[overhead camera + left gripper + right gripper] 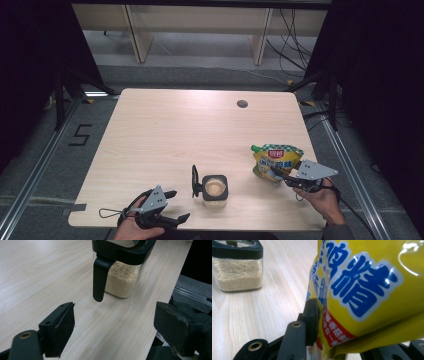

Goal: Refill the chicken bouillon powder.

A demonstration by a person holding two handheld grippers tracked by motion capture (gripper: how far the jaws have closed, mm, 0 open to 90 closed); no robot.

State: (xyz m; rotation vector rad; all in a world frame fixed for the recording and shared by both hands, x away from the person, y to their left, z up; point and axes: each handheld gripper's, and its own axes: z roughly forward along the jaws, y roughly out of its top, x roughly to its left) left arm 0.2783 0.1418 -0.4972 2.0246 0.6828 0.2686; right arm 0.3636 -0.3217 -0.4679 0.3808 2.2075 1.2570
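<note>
Yellow pouch (372, 290) clamped between right gripper (280, 176) fingers (310, 320); left gripper (176, 206) fingers apart, short of jar (120, 270).

You are working in a lab-style recording bay, not a home. Your pale wood worktop (165, 135) has a cable port (242, 104) and stands on grey carpet between metal floor rails (31, 170). Black curtains (30, 60) hang on both sides, loose cables (292, 45) trail behind, and a "5" (80, 135) is taped on the floor.
</note>
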